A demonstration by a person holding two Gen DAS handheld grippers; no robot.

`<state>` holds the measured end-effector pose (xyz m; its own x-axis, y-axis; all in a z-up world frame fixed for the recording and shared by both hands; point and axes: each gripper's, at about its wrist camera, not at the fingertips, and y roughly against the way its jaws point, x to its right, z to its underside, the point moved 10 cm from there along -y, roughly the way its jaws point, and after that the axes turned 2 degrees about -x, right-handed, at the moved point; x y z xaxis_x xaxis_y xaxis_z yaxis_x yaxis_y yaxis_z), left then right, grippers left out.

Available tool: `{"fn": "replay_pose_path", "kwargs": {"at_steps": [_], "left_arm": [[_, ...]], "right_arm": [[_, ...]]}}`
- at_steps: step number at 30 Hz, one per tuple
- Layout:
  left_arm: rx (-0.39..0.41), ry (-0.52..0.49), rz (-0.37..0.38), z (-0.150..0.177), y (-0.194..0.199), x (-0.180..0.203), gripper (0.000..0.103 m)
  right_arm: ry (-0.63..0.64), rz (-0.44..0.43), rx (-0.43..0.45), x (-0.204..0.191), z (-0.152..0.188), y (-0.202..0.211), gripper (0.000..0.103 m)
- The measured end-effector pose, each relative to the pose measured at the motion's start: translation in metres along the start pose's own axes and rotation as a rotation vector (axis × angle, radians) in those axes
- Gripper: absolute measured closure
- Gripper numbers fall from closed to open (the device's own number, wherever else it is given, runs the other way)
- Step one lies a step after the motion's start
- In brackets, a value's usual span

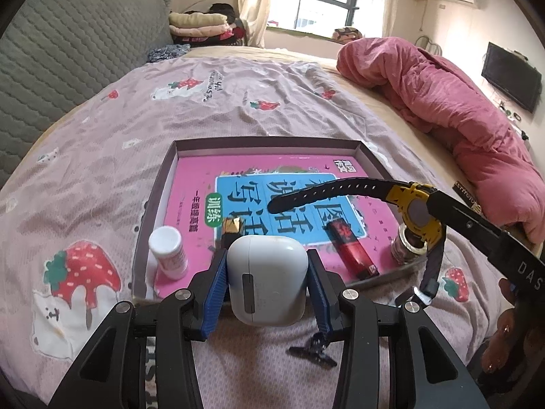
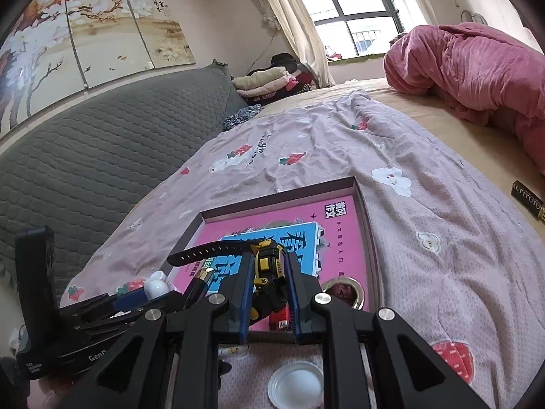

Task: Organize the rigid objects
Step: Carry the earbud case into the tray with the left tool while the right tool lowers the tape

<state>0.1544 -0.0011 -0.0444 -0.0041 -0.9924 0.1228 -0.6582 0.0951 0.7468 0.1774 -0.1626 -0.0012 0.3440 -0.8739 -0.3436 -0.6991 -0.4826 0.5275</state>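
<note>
My left gripper [image 1: 267, 255] is shut on a white earbud case [image 1: 265, 283], held upright between the blue pads just above the near edge of a shallow box tray [image 1: 265, 143]. A pink book [image 1: 194, 184] lines the tray. On it are a white bottle [image 1: 168, 252], a small gold-and-black block [image 1: 232, 226], a red lighter [image 1: 352, 250] and a metal jar [image 1: 407, 248]. My right gripper [image 2: 269, 262] is shut on a yellow-and-black watch [image 2: 267, 266], its strap [image 2: 207, 252] sticking out left over the tray [image 2: 279, 199]. The watch [image 1: 417, 209] hangs above the jar.
The tray lies on strawberry-print bedding [image 1: 204, 109]. A white lid [image 2: 295, 387] and a small black clip-like piece [image 1: 315, 347] lie on the bedding in front of the tray. A rolled pink quilt [image 1: 442, 81] lies at the right, a grey padded headboard [image 1: 68, 61] at the left.
</note>
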Motion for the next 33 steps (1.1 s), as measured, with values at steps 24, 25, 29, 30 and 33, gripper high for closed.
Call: {"fn": "replay_pose_path", "kwargs": {"at_steps": [24, 25, 29, 30, 33], "left_arm": [[-0.046, 0.01, -0.022, -0.017, -0.043, 0.004, 0.057], [-0.048, 0.007, -0.023, -0.017, -0.045, 0.004, 0.057], [-0.057, 0.002, -0.023, -0.017, -0.05, 0.005, 0.057], [-0.057, 0.003, -0.023, -0.017, -0.05, 0.006, 0.057], [-0.061, 0.002, -0.025, -0.017, -0.052, 0.006, 0.057]], "right_arm": [[0.048, 0.074, -0.003, 0.007, -0.005, -0.035, 0.085], [0.047, 0.077, -0.004, 0.008, -0.004, -0.036, 0.085], [0.045, 0.08, -0.005, 0.009, -0.004, -0.038, 0.085], [0.048, 0.08, -0.007, 0.009, -0.004, -0.039, 0.085], [0.055, 0.081, -0.01, 0.01, -0.003, -0.04, 0.085]]}}
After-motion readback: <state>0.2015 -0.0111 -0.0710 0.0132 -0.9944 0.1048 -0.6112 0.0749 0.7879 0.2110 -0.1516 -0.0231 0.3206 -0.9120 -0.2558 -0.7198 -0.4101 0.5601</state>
